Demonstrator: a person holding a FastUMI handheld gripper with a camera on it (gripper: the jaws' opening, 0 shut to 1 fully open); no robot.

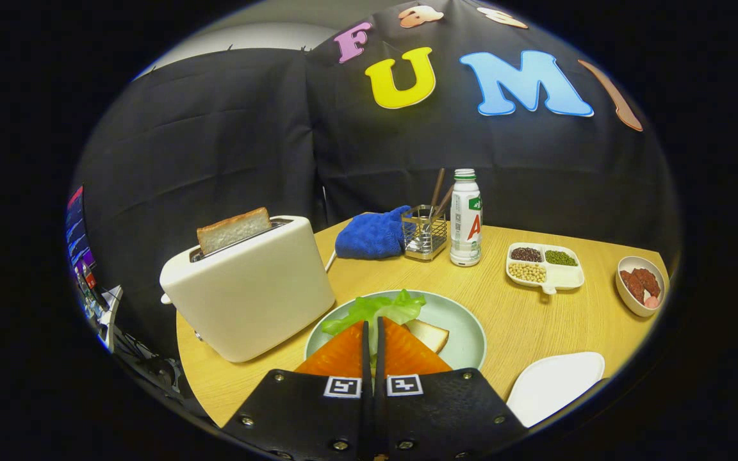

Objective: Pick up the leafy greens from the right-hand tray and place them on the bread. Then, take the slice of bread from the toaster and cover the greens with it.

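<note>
Even, bright overhead light; soft shadows under toaster (250,291) and plate (465,333). Sharp centre. Heavy fisheye bending at the edges.

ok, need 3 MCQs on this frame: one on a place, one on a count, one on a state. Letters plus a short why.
1. Where do the leafy greens lie?
A. in the toaster slot
B. on the green plate, just ahead of the fingertips
C. in the bowl of meat

2. How many filled sections has the divided dish?
A. one
B. three
C. five

3. How do the fingers of the gripper stand?
A. closed together, a thin slit between them
B. spread wide
C. clamped on the bottle

Key:
1 B: the leaves sit on the plate over the bread.
2 B: dark, green and pale beans fill three sections.
3 A: the fingers nearly meet over the plate.
</note>
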